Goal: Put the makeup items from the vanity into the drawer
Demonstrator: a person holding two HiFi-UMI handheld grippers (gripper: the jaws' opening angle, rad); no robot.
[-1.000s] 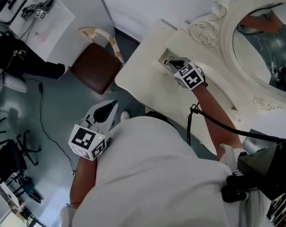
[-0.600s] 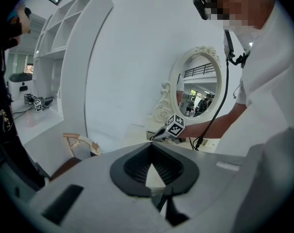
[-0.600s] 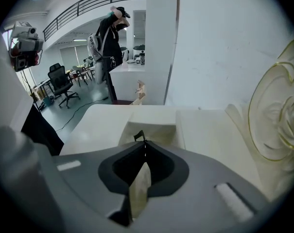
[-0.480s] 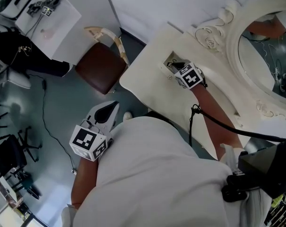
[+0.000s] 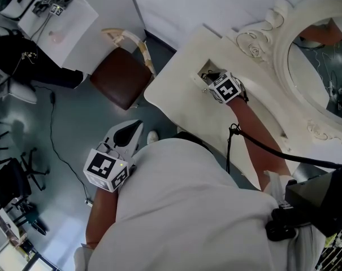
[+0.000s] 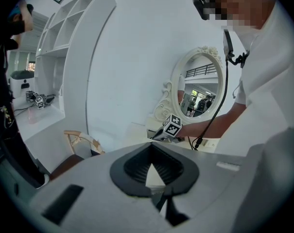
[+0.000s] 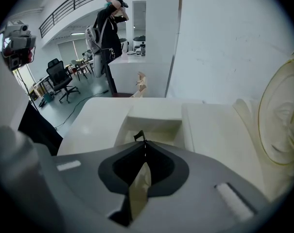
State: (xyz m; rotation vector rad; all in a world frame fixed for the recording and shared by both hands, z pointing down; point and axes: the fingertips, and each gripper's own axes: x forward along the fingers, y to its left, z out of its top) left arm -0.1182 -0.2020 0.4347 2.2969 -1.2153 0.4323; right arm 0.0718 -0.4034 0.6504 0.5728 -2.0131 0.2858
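Note:
My right gripper (image 5: 208,75) hangs over a recessed open compartment (image 5: 203,70) in the cream vanity top (image 5: 176,92). Its jaws are shut, and a small thin black item (image 7: 138,136) sticks out from their tips above that compartment (image 7: 151,125). What the item is I cannot tell. My left gripper (image 5: 137,125) is held low beside my body over the floor, shut with nothing in it. In the left gripper view, the right gripper's marker cube (image 6: 172,125) shows by the vanity.
An ornate oval mirror (image 5: 320,66) stands at the back of the vanity. A brown-seated chair (image 5: 118,78) sits left of the vanity. A white shelf unit (image 5: 52,21) and a cable (image 5: 52,145) on the grey floor lie further left. A person stands in the background (image 7: 108,28).
The right gripper has stayed over the compartment, shifting only slightly in the picture as the head camera moved. The left gripper has not moved.

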